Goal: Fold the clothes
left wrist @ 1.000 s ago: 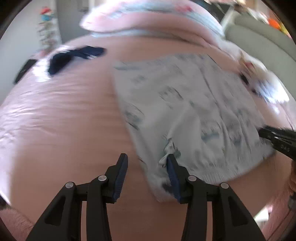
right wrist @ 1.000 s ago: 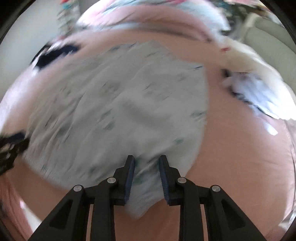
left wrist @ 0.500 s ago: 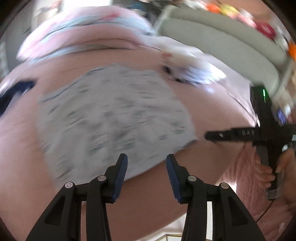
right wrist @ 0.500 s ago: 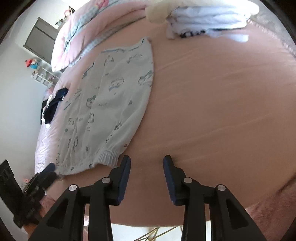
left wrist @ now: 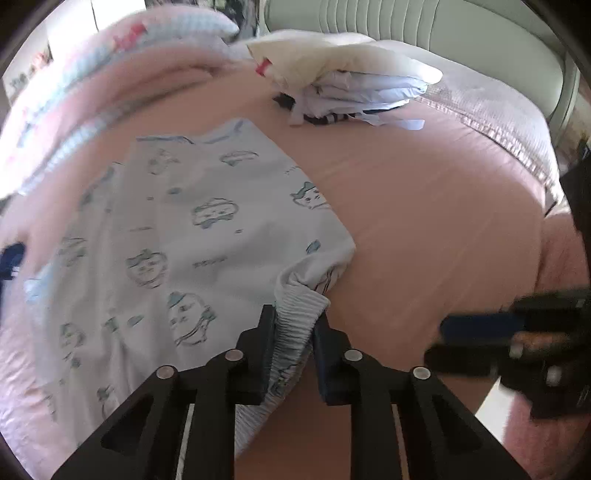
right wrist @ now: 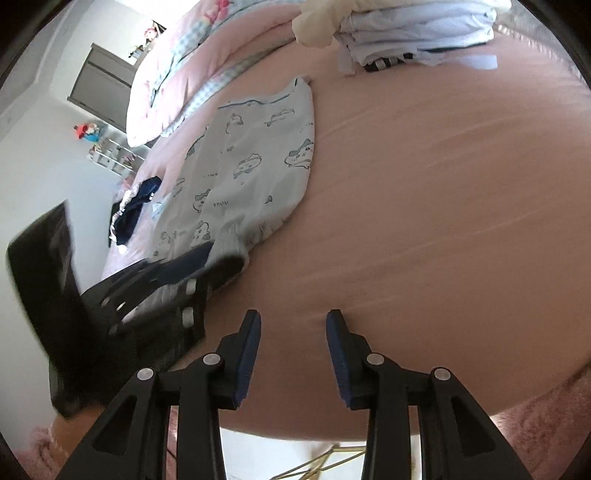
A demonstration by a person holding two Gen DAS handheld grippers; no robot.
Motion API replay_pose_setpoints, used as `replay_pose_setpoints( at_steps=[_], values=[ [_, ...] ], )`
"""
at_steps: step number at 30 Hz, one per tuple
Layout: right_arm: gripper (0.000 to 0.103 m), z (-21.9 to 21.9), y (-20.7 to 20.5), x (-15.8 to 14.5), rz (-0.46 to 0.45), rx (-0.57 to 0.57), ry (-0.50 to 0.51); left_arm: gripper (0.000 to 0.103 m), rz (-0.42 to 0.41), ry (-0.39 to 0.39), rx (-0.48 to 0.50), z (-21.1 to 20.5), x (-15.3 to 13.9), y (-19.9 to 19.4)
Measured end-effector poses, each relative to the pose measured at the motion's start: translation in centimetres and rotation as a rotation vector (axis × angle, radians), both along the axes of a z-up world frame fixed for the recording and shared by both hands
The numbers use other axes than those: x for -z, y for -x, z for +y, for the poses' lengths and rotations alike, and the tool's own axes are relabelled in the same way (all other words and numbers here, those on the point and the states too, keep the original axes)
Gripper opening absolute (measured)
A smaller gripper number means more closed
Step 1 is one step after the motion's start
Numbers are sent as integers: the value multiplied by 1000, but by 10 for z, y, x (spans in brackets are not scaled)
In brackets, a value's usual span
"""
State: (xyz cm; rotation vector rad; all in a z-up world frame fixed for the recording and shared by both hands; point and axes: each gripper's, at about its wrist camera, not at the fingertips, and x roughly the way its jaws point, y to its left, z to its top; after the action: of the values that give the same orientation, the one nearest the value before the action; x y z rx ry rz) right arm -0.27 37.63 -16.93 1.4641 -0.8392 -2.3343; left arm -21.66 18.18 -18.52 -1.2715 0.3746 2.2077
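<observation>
A light blue garment point(left wrist: 192, 229) printed with cartoon faces lies spread flat on the pink bed sheet point(left wrist: 424, 221). My left gripper point(left wrist: 293, 332) is shut on its ribbed hem point(left wrist: 295, 317) at the near right corner, and the cloth bunches between the fingers. The right wrist view shows the same garment point(right wrist: 251, 166) with the left gripper point(right wrist: 221, 258) clamped on its near corner. My right gripper point(right wrist: 293, 328) stands open over bare sheet point(right wrist: 424, 203), to the right of the garment and holding nothing. It appears blurred at the right of the left wrist view point(left wrist: 498, 343).
A stack of folded clothes under a cream cloth point(left wrist: 351, 85) sits at the back near the headboard point(left wrist: 406, 26). A pink duvet point(right wrist: 177, 66) is heaped at the back left. A dark navy garment point(right wrist: 136, 206) lies left of the blue one. The bed's near edge is just below my grippers.
My left gripper has moved to the garment's near right corner and closed on the ribbed hem. The right gripper stays open over the bare sheet.
</observation>
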Motion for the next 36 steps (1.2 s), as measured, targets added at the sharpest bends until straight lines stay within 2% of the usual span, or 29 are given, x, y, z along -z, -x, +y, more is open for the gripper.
replay_pose_setpoints(
  at_steps=[2, 5, 7, 9, 14, 16, 18, 20, 22, 25, 29, 31, 33, 34, 35, 36],
  values=[
    [36, 4, 1, -2, -2, -14, 31, 4, -14, -112, -39, -14, -21, 3],
    [37, -11, 8, -15, 13, -39, 63, 3, 9, -310, -132, -52, -68, 0],
    [42, -23, 14, -24, 25, -55, 83, 3, 37, -384, -172, -76, -94, -2],
    [56, -36, 20, -34, 37, -72, 103, 3, 67, -454, -210, -99, -120, -3],
    [58, -66, 34, -57, 67, -113, 153, 3, 129, -489, -293, -138, -150, -2],
    [58, -75, 33, -64, 69, -124, 189, 3, 136, -491, -324, -150, -153, -4],
    [58, -77, 22, -68, 51, -123, 257, 3, 142, -488, -344, -162, -155, -8],
    [58, -77, -2, -77, 80, -144, 295, 3, 152, -476, -357, -169, -158, -10],
    [58, -77, -26, -83, 104, -162, 253, 3, 149, -482, -366, -174, -157, -11],
    [58, -79, -58, -66, 50, -191, 151, 3, 152, -503, -369, -179, -158, -12],
    [59, -67, -85, -15, -126, -140, 107, 3, 155, -516, -387, -180, -154, -10],
    [60, -59, -99, -8, -110, -128, 141, 3, 149, -537, -411, -185, -150, -8],
    [59, -61, -111, -9, -100, -207, 221, 3, 136, -564, -441, -191, -144, -5],
    [52, -63, -116, -11, -98, -255, 265, 3, 141, -576, -457, -195, -146, -6],
    [32, -65, -122, -10, -109, -293, 271, 3, 150, -587, -474, -199, -148, -8],
    [9, -63, -131, -10, -123, -307, 202, 3, 158, -598, -490, -203, -151, -9]
  ],
)
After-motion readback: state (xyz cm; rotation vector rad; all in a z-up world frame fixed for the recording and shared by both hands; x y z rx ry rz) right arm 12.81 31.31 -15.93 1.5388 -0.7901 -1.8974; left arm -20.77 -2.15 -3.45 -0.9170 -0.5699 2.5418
